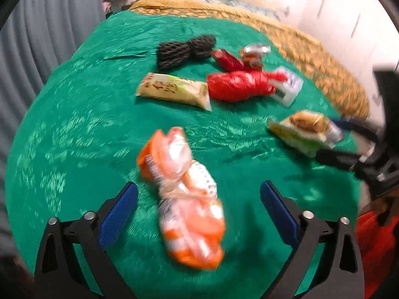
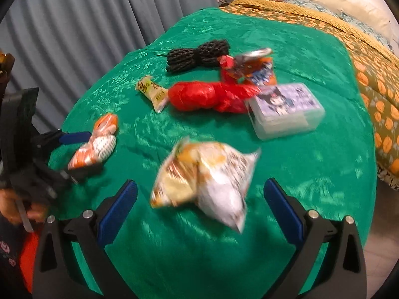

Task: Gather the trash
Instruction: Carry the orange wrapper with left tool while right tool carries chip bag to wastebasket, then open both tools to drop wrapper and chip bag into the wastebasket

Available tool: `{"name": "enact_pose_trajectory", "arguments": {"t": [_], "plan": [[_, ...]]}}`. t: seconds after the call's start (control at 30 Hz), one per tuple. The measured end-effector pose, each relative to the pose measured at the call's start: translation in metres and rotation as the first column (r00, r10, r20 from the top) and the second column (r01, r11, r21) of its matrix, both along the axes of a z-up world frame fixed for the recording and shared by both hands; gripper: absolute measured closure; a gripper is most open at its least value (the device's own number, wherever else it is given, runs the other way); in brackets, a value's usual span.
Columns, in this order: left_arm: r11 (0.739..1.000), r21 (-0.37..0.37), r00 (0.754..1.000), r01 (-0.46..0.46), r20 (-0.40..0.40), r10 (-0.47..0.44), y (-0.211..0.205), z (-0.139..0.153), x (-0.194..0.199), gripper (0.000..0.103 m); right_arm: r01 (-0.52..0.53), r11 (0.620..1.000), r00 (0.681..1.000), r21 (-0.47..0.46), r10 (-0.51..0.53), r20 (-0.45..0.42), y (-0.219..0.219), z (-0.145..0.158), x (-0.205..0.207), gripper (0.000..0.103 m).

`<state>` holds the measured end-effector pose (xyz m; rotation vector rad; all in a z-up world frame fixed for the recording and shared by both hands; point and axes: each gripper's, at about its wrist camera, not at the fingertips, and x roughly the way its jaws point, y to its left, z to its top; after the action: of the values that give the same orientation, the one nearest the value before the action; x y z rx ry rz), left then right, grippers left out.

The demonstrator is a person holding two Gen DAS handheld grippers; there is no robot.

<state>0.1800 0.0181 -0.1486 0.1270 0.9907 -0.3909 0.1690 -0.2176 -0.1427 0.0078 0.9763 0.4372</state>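
An orange and white knotted wrapper [image 1: 184, 199] lies on the green cloth [image 1: 74, 129] between the open fingers of my left gripper [image 1: 198, 195]; it also shows in the right wrist view [image 2: 94, 147]. A yellow and white snack bag [image 2: 204, 179] lies between the open fingers of my right gripper [image 2: 200, 194]; it also shows in the left wrist view [image 1: 304, 129]. Neither gripper holds anything. Farther back lie a red plastic bag [image 1: 239, 86], a cream wrapper [image 1: 174, 91], a black net [image 1: 187, 49] and a crumpled foil wrapper [image 1: 253, 54].
A clear plastic box [image 2: 284, 109] with a cartoon label sits right of the red bag. A yellow patterned bedspread [image 2: 374, 79] borders the green cloth at the right and back. Grey curtains [image 2: 74, 25] hang at the left. The cloth drops off at its near edge.
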Motion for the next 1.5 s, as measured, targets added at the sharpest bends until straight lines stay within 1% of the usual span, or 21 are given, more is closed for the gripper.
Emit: {"name": "enact_pose_trajectory", "arguments": {"t": [0.03,0.07,0.1,0.13,0.17,0.23,0.4,0.5,0.63,0.7,0.77,0.83,0.9,0.93,1.03,1.13,1.27,1.37,1.43,1.47,1.5], "plan": [[0.999,0.032,1.0,-0.003,-0.005,0.003,-0.006,-0.004,0.002,0.024,0.008,1.0,1.0,-0.005,-0.008,-0.005,0.002,-0.001,0.003,0.005],[0.998,0.062,1.0,-0.013,0.007,0.012,-0.009,-0.005,0.001,0.031,0.009,1.0,1.0,-0.008,-0.009,-0.021,0.004,-0.003,0.008,0.007],[0.997,0.075,1.0,-0.015,0.023,0.014,-0.011,-0.004,-0.001,0.036,0.007,1.0,0.999,-0.024,-0.008,-0.042,0.005,-0.006,0.013,0.031],[0.996,0.086,0.999,-0.015,0.033,0.012,-0.011,-0.003,-0.003,0.052,0.014,0.999,0.999,-0.041,-0.016,-0.048,0.005,-0.007,0.014,0.04],[0.996,0.089,0.999,-0.015,0.042,0.012,-0.011,-0.002,-0.004,0.059,0.016,0.999,0.999,-0.035,-0.018,-0.05,0.003,-0.004,0.015,0.043],[0.996,0.085,0.998,-0.017,0.055,0.012,-0.009,0.001,-0.008,0.06,0.02,0.999,0.999,-0.026,-0.021,-0.045,-0.001,0.002,0.011,0.047],[0.999,0.028,0.996,0.036,0.083,-0.039,-0.024,0.02,-0.027,0.06,0.045,0.997,0.999,0.069,-0.044,-0.018,-0.033,0.023,-0.013,0.048],[0.994,-0.047,0.992,0.102,0.08,-0.098,-0.049,0.036,-0.035,0.06,0.091,0.991,0.996,0.098,-0.09,-0.011,-0.069,0.034,-0.032,0.048],[0.968,-0.11,0.972,0.226,0.092,-0.217,-0.106,0.054,-0.054,0.06,0.206,0.973,0.978,0.101,-0.206,-0.012,-0.136,0.041,-0.058,0.047],[0.948,-0.135,0.957,0.287,0.091,-0.276,-0.138,0.06,-0.064,0.06,0.286,0.956,0.958,0.065,-0.286,-0.008,-0.176,0.038,-0.073,0.047],[0.922,-0.163,0.936,0.352,0.086,-0.342,-0.177,0.064,-0.074,0.06,0.362,0.932,0.932,0.037,-0.361,-0.018,-0.212,0.029,-0.086,0.047],[0.899,-0.196,0.92,0.392,0.068,-0.386,-0.211,0.064,-0.082,0.06,0.452,0.892,0.892,0.011,-0.451,-0.034,-0.25,0.015,-0.102,0.047],[0.878,-0.234,0.905,0.418,0.026,-0.424,-0.252,0.059,-0.088,0.06,0.523,0.852,0.852,-0.005,-0.523,-0.043,-0.278,0.002,-0.115,0.047],[0.871,-0.245,0.899,0.426,0.007,-0.438,-0.271,0.056,-0.09,0.06,0.555,0.832,0.83,-0.007,-0.555,-0.053,-0.29,-0.006,-0.12,0.047],[0.861,-0.247,0.882,0.445,-0.046,-0.47,-0.322,0.038,-0.098,0.06,0.659,0.752,0.747,0.018,-0.653,-0.126,-0.332,-0.033,-0.135,0.047],[0.859,-0.238,0.863,0.454,-0.124,-0.49,-0.375,0.004,-0.105,0.059,0.712,0.701,0.694,0.033,-0.697,-0.181,-0.36,-0.049,-0.143,0.047],[0.862,-0.225,0.847,0.454,-0.19,-0.496,-0.415,-0.037,-0.109,0.059,0.753,0.655,0.646,0.058,-0.719,-0.258,-0.386,-0.068,-0.15,0.046],[0.867,-0.218,0.839,0.448,-0.232,-0.492,-0.432,-0.063,-0.11,0.059,0.766,0.641,0.63,0.06,-0.727,-0.275,-0.395,-0.075,-0.153,0.046],[0.867,-0.208,0.835,0.453,-0.242,-0.495,-0.442,-0.075,-0.108,0.059,0.768,0.637,0.626,0.063,-0.728,-0.28,-0.396,-0.078,-0.154,0.045],[0.866,-0.202,0.832,0.458,-0.247,-0.497,-0.448,-0.081,-0.105,0.059,0.771,0.634,0.623,0.065,-0.729,-0.285,-0.398,-0.079,-0.155,0.043],[0.863,-0.201,0.828,0.462,-0.25,-0.502,-0.45,-0.085,-0.105,0.058,0.771,0.633,0.623,0.072,-0.726,-0.291,-0.399,-0.081,-0.154,0.038]]}}
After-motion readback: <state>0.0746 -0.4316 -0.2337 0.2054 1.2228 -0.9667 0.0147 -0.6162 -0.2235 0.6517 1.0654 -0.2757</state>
